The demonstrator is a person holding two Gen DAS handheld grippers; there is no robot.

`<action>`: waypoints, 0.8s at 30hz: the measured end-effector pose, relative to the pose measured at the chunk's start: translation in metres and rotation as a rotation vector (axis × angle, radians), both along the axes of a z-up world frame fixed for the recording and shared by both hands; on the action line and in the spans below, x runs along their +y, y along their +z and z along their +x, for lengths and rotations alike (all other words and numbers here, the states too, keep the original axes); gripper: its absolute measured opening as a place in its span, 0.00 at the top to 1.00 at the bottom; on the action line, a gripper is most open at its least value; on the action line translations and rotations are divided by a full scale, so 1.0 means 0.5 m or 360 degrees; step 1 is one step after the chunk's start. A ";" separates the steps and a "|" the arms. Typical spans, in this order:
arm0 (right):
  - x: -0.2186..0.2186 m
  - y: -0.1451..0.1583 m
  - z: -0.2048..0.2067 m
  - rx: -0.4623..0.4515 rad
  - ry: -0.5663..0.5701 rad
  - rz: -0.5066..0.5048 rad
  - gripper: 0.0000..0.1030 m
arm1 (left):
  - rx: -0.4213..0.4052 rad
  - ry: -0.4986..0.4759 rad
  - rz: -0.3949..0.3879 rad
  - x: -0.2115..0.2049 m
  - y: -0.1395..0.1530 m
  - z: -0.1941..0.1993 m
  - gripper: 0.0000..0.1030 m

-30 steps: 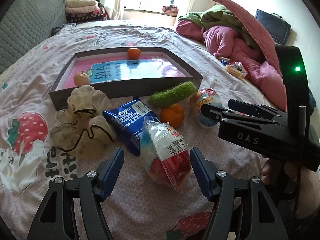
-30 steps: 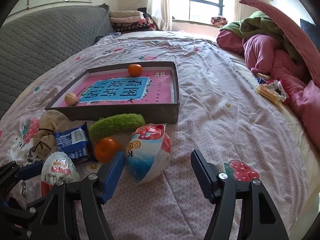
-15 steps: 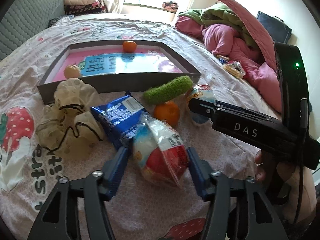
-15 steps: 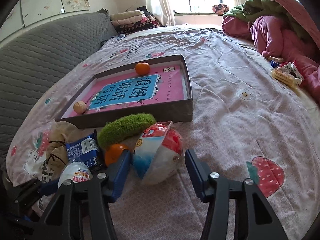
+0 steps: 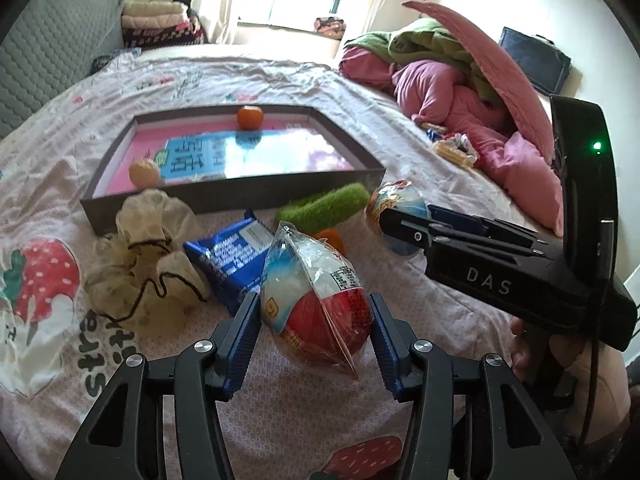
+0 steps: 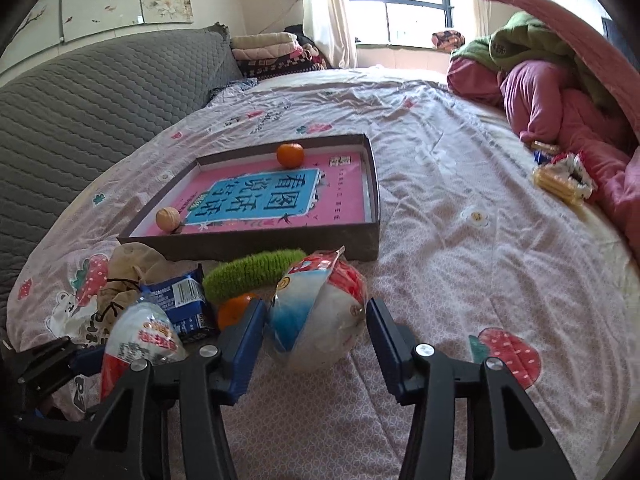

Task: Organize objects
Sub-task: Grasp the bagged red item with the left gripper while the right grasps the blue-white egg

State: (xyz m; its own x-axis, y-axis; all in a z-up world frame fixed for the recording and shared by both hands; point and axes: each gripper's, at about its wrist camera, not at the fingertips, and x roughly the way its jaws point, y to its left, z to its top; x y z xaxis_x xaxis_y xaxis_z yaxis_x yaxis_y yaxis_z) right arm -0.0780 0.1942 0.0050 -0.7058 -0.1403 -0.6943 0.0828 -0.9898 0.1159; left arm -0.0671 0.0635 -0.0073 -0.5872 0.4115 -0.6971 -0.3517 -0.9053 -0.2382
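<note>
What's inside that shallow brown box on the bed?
Inside the box lie an orange, a pale round ball and a pink-and-blue printed sheet. Anything beneath that sheet is covered.

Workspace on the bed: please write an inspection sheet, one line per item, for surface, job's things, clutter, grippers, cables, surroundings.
Surface: bed sheet with strawberry print, wrinkled.
Job's things: shallow box holds an orange and a walnut-like ball; in front of it lie a green fuzzy roll, a second orange, a blue packet, a beige drawstring pouch and two egg-shaped snack packs.
Clutter: snack wrappers near the pink bedding.
Grippers: left gripper shut on red-and-white snack pack; right gripper shut on blue-and-white snack pack.
Cables: one black cable on the right gripper's body.
Surroundings: grey headboard, window, folded blankets.
</note>
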 end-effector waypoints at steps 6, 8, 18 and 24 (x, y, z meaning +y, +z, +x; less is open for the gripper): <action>-0.003 0.015 0.008 0.0047 0.0015 -0.0002 0.49 | 0.0070 -0.0008 -0.0020 0.001 0.018 0.009 0.47; -0.004 0.020 0.011 0.0063 0.0018 0.0005 0.49 | 0.0089 -0.0007 -0.0023 0.002 0.024 0.012 0.47; -0.020 0.035 0.018 0.0129 0.0046 0.0057 0.50 | 0.0159 0.0028 -0.0032 -0.006 0.041 0.017 0.47; -0.021 0.014 0.010 0.0042 0.0045 0.0081 0.50 | 0.0158 0.0035 -0.0027 -0.010 0.042 0.017 0.47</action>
State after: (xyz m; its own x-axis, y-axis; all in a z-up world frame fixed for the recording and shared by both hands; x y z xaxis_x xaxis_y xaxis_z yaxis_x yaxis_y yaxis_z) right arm -0.0731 0.1839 0.0122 -0.7200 -0.1252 -0.6825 0.1130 -0.9916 0.0627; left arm -0.0584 0.0585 0.0135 -0.6625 0.3864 -0.6417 -0.3531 -0.9166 -0.1875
